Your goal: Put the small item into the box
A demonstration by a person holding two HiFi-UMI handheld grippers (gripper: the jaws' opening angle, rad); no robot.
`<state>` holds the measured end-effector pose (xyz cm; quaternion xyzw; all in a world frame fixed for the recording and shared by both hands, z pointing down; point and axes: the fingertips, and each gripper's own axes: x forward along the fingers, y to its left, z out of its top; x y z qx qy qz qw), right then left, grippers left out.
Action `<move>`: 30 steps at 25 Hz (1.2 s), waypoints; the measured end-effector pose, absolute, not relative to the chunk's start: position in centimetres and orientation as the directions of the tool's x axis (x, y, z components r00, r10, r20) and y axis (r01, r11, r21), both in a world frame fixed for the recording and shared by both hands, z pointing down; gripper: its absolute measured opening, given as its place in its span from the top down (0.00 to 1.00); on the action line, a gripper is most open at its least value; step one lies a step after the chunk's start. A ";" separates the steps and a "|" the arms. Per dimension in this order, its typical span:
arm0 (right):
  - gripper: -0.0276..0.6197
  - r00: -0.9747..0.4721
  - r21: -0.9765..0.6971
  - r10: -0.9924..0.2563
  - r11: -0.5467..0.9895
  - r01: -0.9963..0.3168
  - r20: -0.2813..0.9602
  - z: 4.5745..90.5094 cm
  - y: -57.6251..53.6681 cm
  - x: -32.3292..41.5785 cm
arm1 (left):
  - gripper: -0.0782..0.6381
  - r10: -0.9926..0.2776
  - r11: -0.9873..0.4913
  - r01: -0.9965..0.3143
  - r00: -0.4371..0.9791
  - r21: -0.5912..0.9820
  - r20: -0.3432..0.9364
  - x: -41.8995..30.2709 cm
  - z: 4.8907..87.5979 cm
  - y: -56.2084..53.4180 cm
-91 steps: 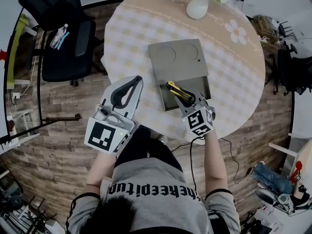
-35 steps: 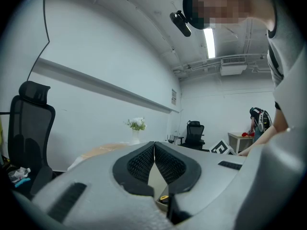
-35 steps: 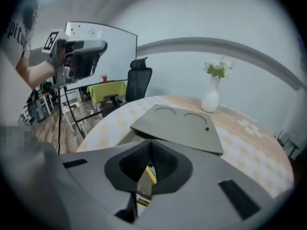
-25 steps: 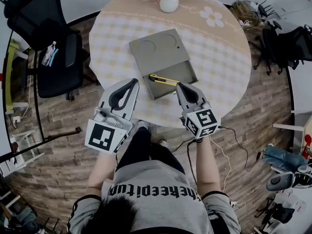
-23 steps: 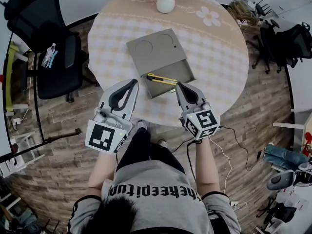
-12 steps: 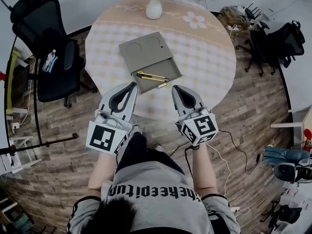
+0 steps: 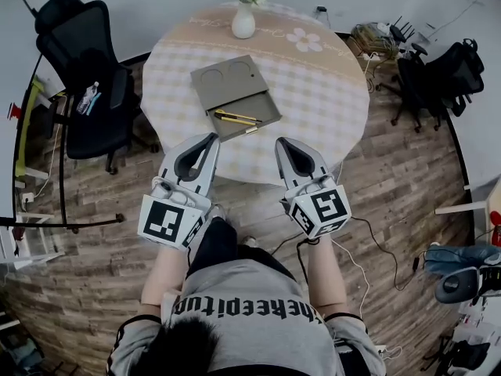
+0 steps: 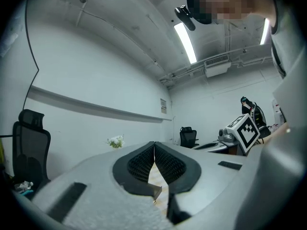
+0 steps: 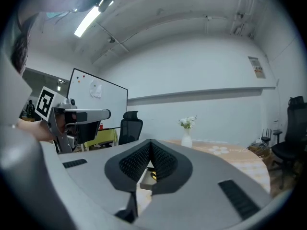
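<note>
While the yellow utility knife (image 7: 235, 118) lies crosswise inside the open box (image 7: 228, 81) on the desk (image 7: 321, 92), the left hand-held gripper (image 7: 212, 138) and right hand-held gripper (image 7: 280, 142) hover short of it, jaws together, empty, neither clearly nearer.

Wood-plank floor (image 7: 94, 288); round checked table (image 7: 329, 92); black office chair (image 7: 70, 30) left; white walls (image 8: 96, 71).
</note>
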<state>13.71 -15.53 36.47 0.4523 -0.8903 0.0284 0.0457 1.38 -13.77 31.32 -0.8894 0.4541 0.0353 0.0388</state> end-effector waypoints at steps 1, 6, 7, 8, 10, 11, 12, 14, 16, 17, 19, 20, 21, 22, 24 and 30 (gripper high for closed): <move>0.95 -0.588 -0.008 -0.803 0.590 -0.807 0.099 36.1 -15.0 14.0 | 0.87 -0.807 -0.581 -0.813 0.582 -0.041 -0.101 1.6 31.1 -13.1; 0.95 -0.596 0.001 -0.800 0.597 -0.802 0.063 34.7 -12.5 15.1 | 0.87 -0.818 -0.561 -0.826 0.564 -0.058 -0.111 2.5 30.4 -10.4; 0.95 -0.598 0.001 -0.800 0.599 -0.801 0.056 34.5 -12.0 15.3 | 0.87 -0.821 -0.556 -0.829 0.560 -0.062 -0.113 2.6 30.3 -9.9; 0.95 -0.599 0.002 -0.799 0.600 -0.800 0.049 34.3 -11.6 15.4 | 0.87 -0.824 -0.551 -0.832 0.555 -0.066 -0.116 2.7 30.2 -9.4; 0.95 -0.605 0.003 -0.795 0.605 -0.796 0.038 33.9 -10.7 15.6 | 0.87 -0.829 -0.541 -0.838 0.546 -0.072 -0.121 2.9 30.0 -8.5; 0.95 -0.608 0.003 -0.793 0.608 -0.794 0.033 33.8 -10.3 15.7 | 0.87 -0.833 -0.535 -0.841 0.540 -0.075 -0.121 2.9 29.9 -8.1; 0.95 -0.610 0.002 -0.792 0.611 -0.792 0.028 33.7 -9.9 15.8 | 0.87 -0.836 -0.530 -0.845 0.535 -0.078 -0.121 3.0 29.9 -7.7; 0.95 -0.614 -0.001 -0.789 0.614 -0.789 0.019 33.6 -9.3 15.8 | 0.87 -0.841 -0.520 -0.850 0.527 -0.085 -0.123 2.9 29.8 -7.1; 0.95 -0.618 0.000 -0.786 0.618 -0.786 0.013 33.4 -9.1 15.6 | 0.87 -0.844 -0.513 -0.854 0.521 -0.090 -0.128 2.7 29.6 -6.7; 0.95 -0.618 0.001 -0.786 0.618 -0.786 0.011 33.2 -9.0 15.5 | 0.87 -0.845 -0.510 -0.855 0.518 -0.092 -0.131 2.6 29.5 -6.6; 0.95 -0.616 0.004 -0.788 0.616 -0.788 0.006 33.0 -8.8 15.4 | 0.87 -0.847 -0.506 -0.857 0.514 -0.092 -0.136 2.3 29.3 -6.4; 0.95 -0.614 0.006 -0.790 0.614 -0.790 0.004 32.9 -8.8 15.4 | 0.87 -0.847 -0.505 -0.858 0.513 -0.092 -0.138 2.2 29.2 -6.4; 0.95 -0.611 0.007 -0.791 0.611 -0.791 0.002 32.8 -8.7 15.3 | 0.87 -0.847 -0.505 -0.858 0.513 -0.093 -0.140 2.0 29.1 -6.4; 0.95 -0.609 0.006 -0.793 0.609 -0.793 0.001 32.8 -8.6 15.3 | 0.87 -0.846 -0.506 -0.858 0.514 -0.093 -0.142 1.9 29.0 -6.4; 0.95 -0.601 -0.001 -0.799 0.601 -0.799 -0.003 32.8 -8.4 15.3 | 0.87 -0.842 -0.509 -0.855 0.519 -0.097 -0.146 1.8 28.8 -6.4; 0.95 -0.562 -0.020 -0.827 0.563 -0.826 -0.015 32.4 -8.0 14.9 | 0.87 -0.827 -0.533 -0.839 0.544 -0.111 -0.143 1.0 28.4 -6.2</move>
